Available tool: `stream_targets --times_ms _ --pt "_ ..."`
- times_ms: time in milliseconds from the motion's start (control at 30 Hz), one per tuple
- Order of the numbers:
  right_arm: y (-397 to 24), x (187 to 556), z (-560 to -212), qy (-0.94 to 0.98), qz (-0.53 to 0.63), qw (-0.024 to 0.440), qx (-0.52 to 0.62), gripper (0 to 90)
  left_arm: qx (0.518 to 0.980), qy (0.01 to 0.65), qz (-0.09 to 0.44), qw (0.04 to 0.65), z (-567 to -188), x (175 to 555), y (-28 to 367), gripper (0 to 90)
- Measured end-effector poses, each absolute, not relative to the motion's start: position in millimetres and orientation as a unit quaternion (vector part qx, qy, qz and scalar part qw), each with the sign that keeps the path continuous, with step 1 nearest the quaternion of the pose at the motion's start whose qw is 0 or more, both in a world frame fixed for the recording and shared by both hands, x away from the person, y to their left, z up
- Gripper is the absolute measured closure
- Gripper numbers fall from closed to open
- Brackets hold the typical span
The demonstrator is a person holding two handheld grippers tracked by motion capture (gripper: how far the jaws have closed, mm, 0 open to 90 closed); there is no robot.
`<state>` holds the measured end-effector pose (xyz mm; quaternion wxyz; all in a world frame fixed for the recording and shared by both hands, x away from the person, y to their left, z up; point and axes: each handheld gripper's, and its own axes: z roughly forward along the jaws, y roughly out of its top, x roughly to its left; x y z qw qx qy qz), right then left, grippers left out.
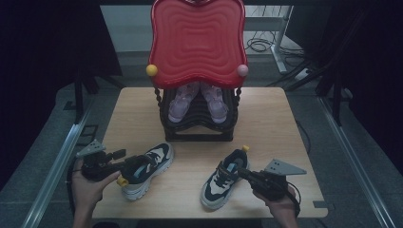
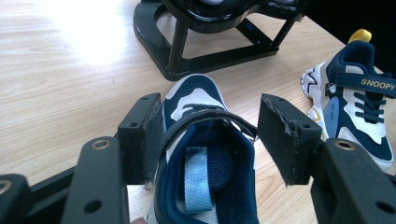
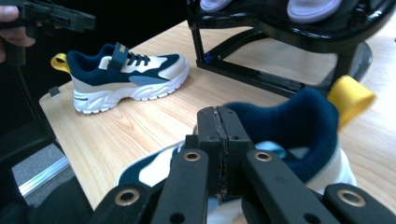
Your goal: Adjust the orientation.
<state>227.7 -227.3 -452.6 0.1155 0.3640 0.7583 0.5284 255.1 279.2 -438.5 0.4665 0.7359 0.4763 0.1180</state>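
Two navy, white and beige sneakers lie on the wooden table (image 1: 266,123). The left shoe (image 1: 153,162) (image 2: 194,93) (image 3: 126,77) points its toe toward the rack. My left gripper (image 1: 124,165) (image 2: 210,126) is open, its jaws astride this shoe's collar near the heel; the left pad touches the strap, the right pad stands clear. The right shoe (image 1: 217,186) (image 2: 355,107) (image 3: 299,121) has a yellow heel loop (image 3: 350,98). My right gripper (image 1: 242,173) (image 3: 218,135) is shut just over this shoe's opening, pads together; I see nothing between them.
A black shoe rack (image 1: 199,130) (image 2: 187,60) with a red wavy top (image 1: 197,42) stands at the table's far middle and holds a pair of purple shoes (image 1: 183,102). The table's near edge lies close behind both hands.
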Motion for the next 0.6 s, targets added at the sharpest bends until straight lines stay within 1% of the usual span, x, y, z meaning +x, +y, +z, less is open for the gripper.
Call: stream_targets --times_ms 267,600 --pt "-240 217 -459 0.766 0.515 0.116 0.367 89.3 0.736 0.476 0.118 0.467 -438 255 279 41.3" --pt "-228 207 -474 0.795 0.483 0.115 0.349 89.3 0.737 0.475 0.116 0.466 -439 255 279 41.1"
